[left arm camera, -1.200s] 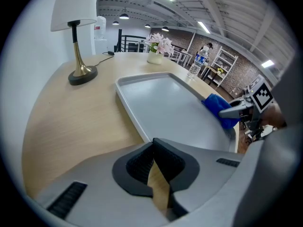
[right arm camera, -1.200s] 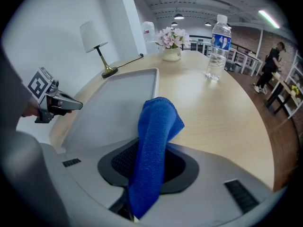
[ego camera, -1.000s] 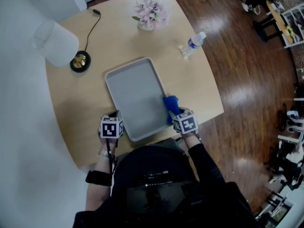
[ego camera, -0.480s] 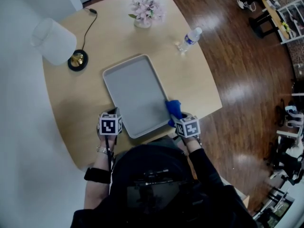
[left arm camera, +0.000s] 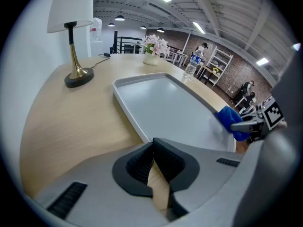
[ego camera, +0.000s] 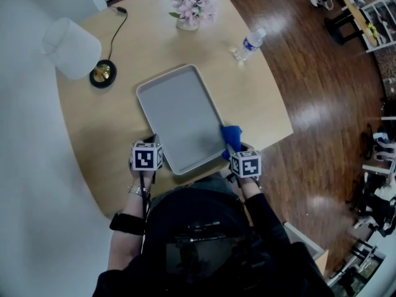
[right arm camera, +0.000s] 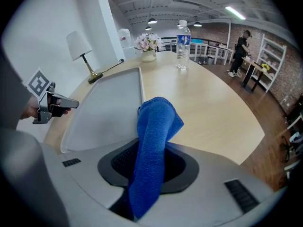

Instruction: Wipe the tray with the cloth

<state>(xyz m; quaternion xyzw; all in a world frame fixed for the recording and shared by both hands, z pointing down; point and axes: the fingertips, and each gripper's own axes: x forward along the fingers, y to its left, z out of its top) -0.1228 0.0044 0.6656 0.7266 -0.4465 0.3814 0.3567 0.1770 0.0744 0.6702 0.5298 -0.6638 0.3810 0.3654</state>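
The grey tray (ego camera: pixel 179 113) lies on the round wooden table, long side running away from me. My right gripper (ego camera: pixel 235 148) is shut on a blue cloth (ego camera: pixel 231 134), which sticks up out of the jaws at the tray's right rim, near its front corner. In the right gripper view the cloth (right arm camera: pixel 158 122) hangs over the tray's (right arm camera: pixel 109 103) right edge. My left gripper (ego camera: pixel 153 144) is shut with nothing in it, over bare table just off the tray's front left corner; its pads (left arm camera: pixel 163 157) meet at the tips. The tray (left arm camera: pixel 165 108) holds nothing.
A white-shaded lamp (ego camera: pixel 71 49) with a black base (ego camera: pixel 103 77) and cable stands at the table's far left. A vase of pink flowers (ego camera: pixel 192 10) is at the back, a water bottle (ego camera: pixel 249 44) at the right. The table edge (ego camera: pixel 272 144) drops to wooden floor.
My right gripper has shifted a little to the right along the tray's front right corner with the cloth, and has rolled slightly. The left gripper has stayed put.
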